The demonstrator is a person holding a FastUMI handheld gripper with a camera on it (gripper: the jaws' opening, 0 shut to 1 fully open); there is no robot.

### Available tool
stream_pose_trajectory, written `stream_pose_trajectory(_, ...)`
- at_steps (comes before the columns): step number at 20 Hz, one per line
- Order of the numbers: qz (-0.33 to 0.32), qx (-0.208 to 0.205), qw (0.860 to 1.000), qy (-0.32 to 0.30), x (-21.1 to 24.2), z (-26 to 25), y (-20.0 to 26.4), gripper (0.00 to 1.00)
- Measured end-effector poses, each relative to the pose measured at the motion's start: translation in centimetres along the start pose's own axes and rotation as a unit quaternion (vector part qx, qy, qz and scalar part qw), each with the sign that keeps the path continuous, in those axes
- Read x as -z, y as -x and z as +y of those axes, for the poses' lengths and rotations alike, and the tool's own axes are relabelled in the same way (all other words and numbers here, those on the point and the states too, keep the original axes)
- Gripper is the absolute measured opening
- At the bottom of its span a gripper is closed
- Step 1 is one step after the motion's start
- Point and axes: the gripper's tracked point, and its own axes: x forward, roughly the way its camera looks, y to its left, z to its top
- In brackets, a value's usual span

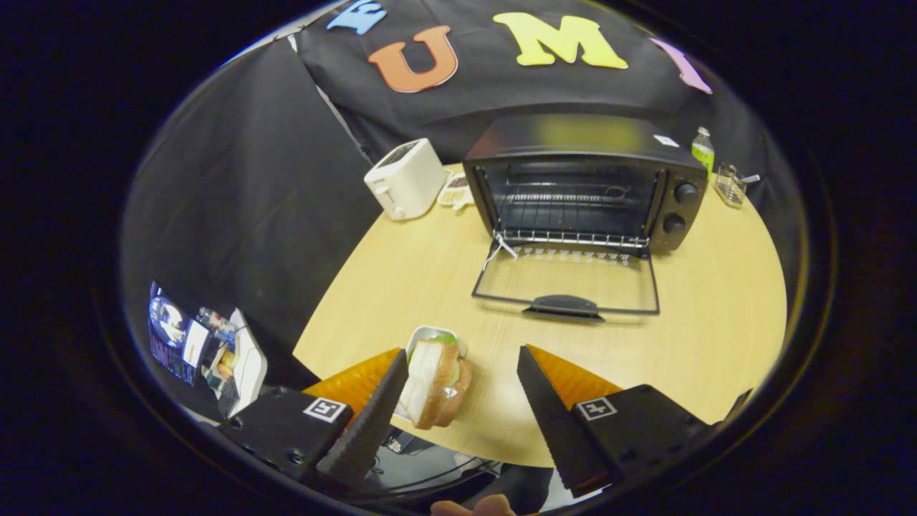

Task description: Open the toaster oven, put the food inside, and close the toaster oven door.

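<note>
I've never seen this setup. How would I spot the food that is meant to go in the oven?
Start at the black toaster oven on the round wooden table, its glass door folded down flat. Come toward the table's near edge, to the open tool: the sandwich lies between its fingers, by the left finger. It is the only food there, bread with green filling on a small white dish.

Toaster oven (pixel 584 183): black, two knobs at its right side, standing on the round wooden table; glass door (pixel 566 281) folded down flat, wire rack visible inside. Sandwich (pixel 437 380): white bread, green filling, on a small white dish at the near table edge.
</note>
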Motion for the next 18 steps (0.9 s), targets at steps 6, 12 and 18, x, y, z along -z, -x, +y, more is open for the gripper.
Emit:
stream_pose_trajectory(6,0.091,-0.042,0.993,-0.056,3.8,1.0,-3.3,1.0)
stream_pose_trajectory(12,0.186,-0.087,0.96,-0.188,5.7,1.6,-6.5,1.0)
stream_pose_trajectory(18,0.235,-0.11,0.932,-0.253,5.6,2.7,-7.2,0.6)
